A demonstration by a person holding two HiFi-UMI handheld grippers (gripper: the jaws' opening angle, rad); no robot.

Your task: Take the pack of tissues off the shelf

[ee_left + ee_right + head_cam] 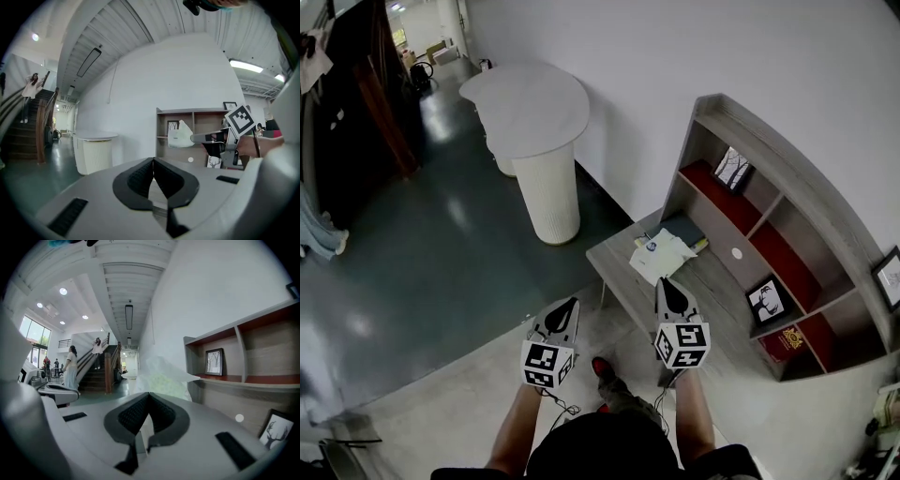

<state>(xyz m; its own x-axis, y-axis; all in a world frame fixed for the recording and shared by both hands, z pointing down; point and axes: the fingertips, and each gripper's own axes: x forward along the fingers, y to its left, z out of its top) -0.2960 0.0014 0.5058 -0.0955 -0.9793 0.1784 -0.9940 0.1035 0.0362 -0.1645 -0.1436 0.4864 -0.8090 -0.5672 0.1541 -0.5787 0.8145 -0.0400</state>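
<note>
The pack of tissues (660, 256) is a soft white plastic pack. It hangs at the tip of my right gripper (667, 285), over the left end of the grey shelf unit's (787, 164) low ledge. In the left gripper view the pack (180, 136) is pinched by its edge in the right gripper (194, 138), in front of the shelf. The right gripper view shows the pack (161, 377) just beyond the right gripper (149, 395), its jaws pressed together on the wrapper. My left gripper (569, 306) is held left of the shelf, over the floor, shut and empty (153, 162).
A dark blue book (688, 231) lies on the ledge behind the pack. Framed pictures (733, 170) (768, 301) and a red book (788, 341) stand in the shelf compartments. A white rounded counter (530, 108) stands to the left. People are on a staircase (96, 366) farther off.
</note>
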